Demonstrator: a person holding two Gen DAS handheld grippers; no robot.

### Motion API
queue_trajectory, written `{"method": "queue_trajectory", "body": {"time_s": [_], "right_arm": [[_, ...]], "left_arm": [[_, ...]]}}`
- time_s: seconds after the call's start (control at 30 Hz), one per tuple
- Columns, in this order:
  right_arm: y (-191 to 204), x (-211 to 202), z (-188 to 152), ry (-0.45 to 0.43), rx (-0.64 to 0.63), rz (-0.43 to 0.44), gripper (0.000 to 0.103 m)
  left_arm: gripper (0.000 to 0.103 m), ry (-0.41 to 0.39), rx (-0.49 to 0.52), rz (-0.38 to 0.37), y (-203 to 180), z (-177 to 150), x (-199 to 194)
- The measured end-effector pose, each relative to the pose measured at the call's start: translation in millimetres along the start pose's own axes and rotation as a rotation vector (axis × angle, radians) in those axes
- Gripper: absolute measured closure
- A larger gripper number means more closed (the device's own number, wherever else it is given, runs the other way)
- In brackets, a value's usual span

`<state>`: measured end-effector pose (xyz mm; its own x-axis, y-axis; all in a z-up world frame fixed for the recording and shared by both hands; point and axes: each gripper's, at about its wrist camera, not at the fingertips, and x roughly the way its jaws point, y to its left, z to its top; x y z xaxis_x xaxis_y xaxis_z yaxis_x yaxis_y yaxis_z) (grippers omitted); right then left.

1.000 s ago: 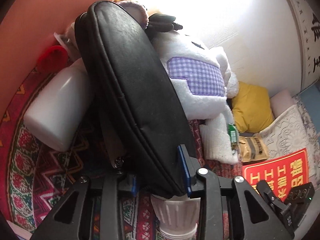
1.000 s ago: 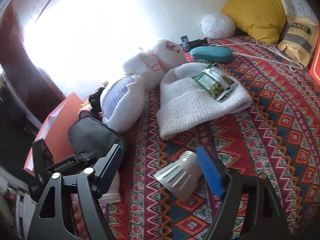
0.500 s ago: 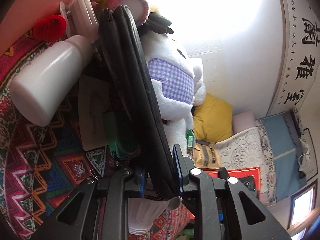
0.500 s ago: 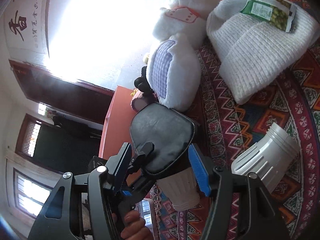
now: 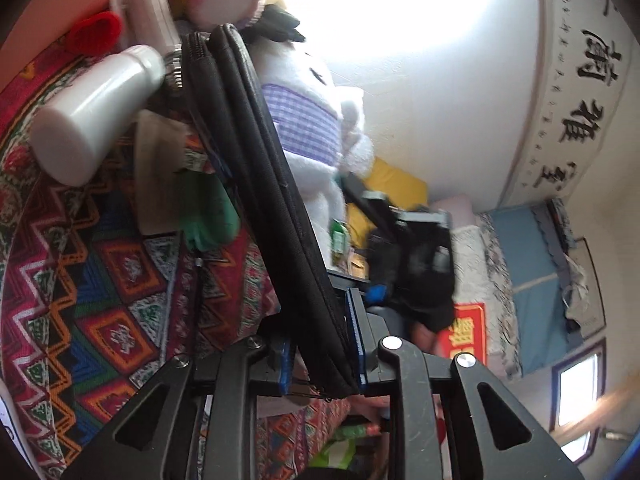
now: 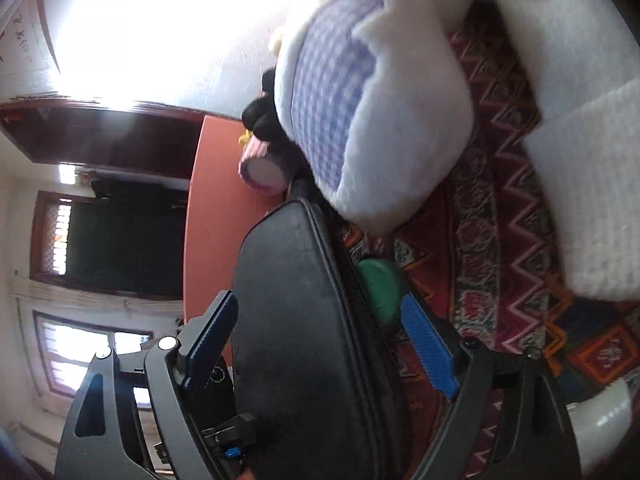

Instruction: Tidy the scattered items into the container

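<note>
Black zip pouch was clamped edge-on in the left tool, raised over the patterned bed cover; right tool straddled it, jaws wide (no contact visible), so that thin-edge grip might slip as it closed.

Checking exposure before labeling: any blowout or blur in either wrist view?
Left wrist: wall above the plush toy clipped white, right claw motion-smeared. Right wrist: window glare blown out, plush toy soft, black pouch fairly sharp.
</note>
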<state>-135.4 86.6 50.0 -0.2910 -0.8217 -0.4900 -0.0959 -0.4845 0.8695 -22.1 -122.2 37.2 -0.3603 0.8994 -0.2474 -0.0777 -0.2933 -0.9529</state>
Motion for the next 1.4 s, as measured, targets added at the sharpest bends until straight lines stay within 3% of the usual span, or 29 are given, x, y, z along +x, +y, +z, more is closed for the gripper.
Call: {"method": "queue_trajectory", "body": {"time_s": [0.03, 0.07, 0.1, 0.13, 0.17, 0.27, 0.5, 0.67, 0.8, 1.07, 1.17, 1.23, 1.3, 1.33, 1.4], "right_arm": [[-6, 8, -3, 0.043, 0.034, 0.043, 0.019], [-9, 12, -5, 0.064, 0.057, 0.103, 0.025], [-9, 12, -6, 0.066, 0.062, 0.173, 0.034], [-5, 8, -7, 0.061, 0.056, 0.222, 0.052], [0, 3, -8, 0.039, 0.036, 0.234, 0.063], [18, -12, -11, -0.025, -0.029, 0.28, 0.076], [57, -24, -19, -0.136, -0.116, 0.303, 0.079], [94, -26, -19, -0.226, -0.193, 0.285, 0.079], [145, -19, -10, -0.229, -0.274, 0.302, 0.08], [241, 92, -3, -0.112, -0.395, 0.21, 0.08], [260, 141, -1, -0.039, -0.424, 0.177, 0.08], [267, 174, 2, 0.01, -0.441, 0.142, 0.081], [268, 200, 7, 0.038, -0.457, 0.088, 0.081], [267, 212, 11, 0.046, -0.459, 0.049, 0.082], [257, 229, 22, 0.054, -0.417, 0.013, 0.082]], "left_arm": [[0.084, 0.001, 0.031, -0.003, -5, 0, -3], [0.084, 0.003, 0.06, -0.005, -10, 1, -7], [0.084, 0.007, 0.077, -0.017, -13, 2, -9], [0.084, 0.008, 0.079, -0.039, -15, 4, -12], [0.084, 0.007, 0.07, -0.068, -16, 5, -16], [0.084, -0.004, 0.079, -0.122, -24, 9, -24], [0.083, -0.033, 0.207, -0.117, -59, 14, -36], [0.079, -0.104, 0.389, -0.022, -99, 28, -49], [0.077, -0.2, 0.464, 0.032, -117, 42, -87], [0.073, -0.413, 0.39, 0.078, -77, 80, -191], [0.072, -0.475, 0.285, 0.094, -52, 92, -222], [0.063, -0.499, 0.177, 0.119, -28, 100, -235], [0.057, -0.516, 0.085, 0.221, -7, 102, -240], [0.06, -0.531, 0.053, 0.292, 0, 101, -241], [0.061, -0.592, 0.058, 0.411, -1, 95, -244]]}}
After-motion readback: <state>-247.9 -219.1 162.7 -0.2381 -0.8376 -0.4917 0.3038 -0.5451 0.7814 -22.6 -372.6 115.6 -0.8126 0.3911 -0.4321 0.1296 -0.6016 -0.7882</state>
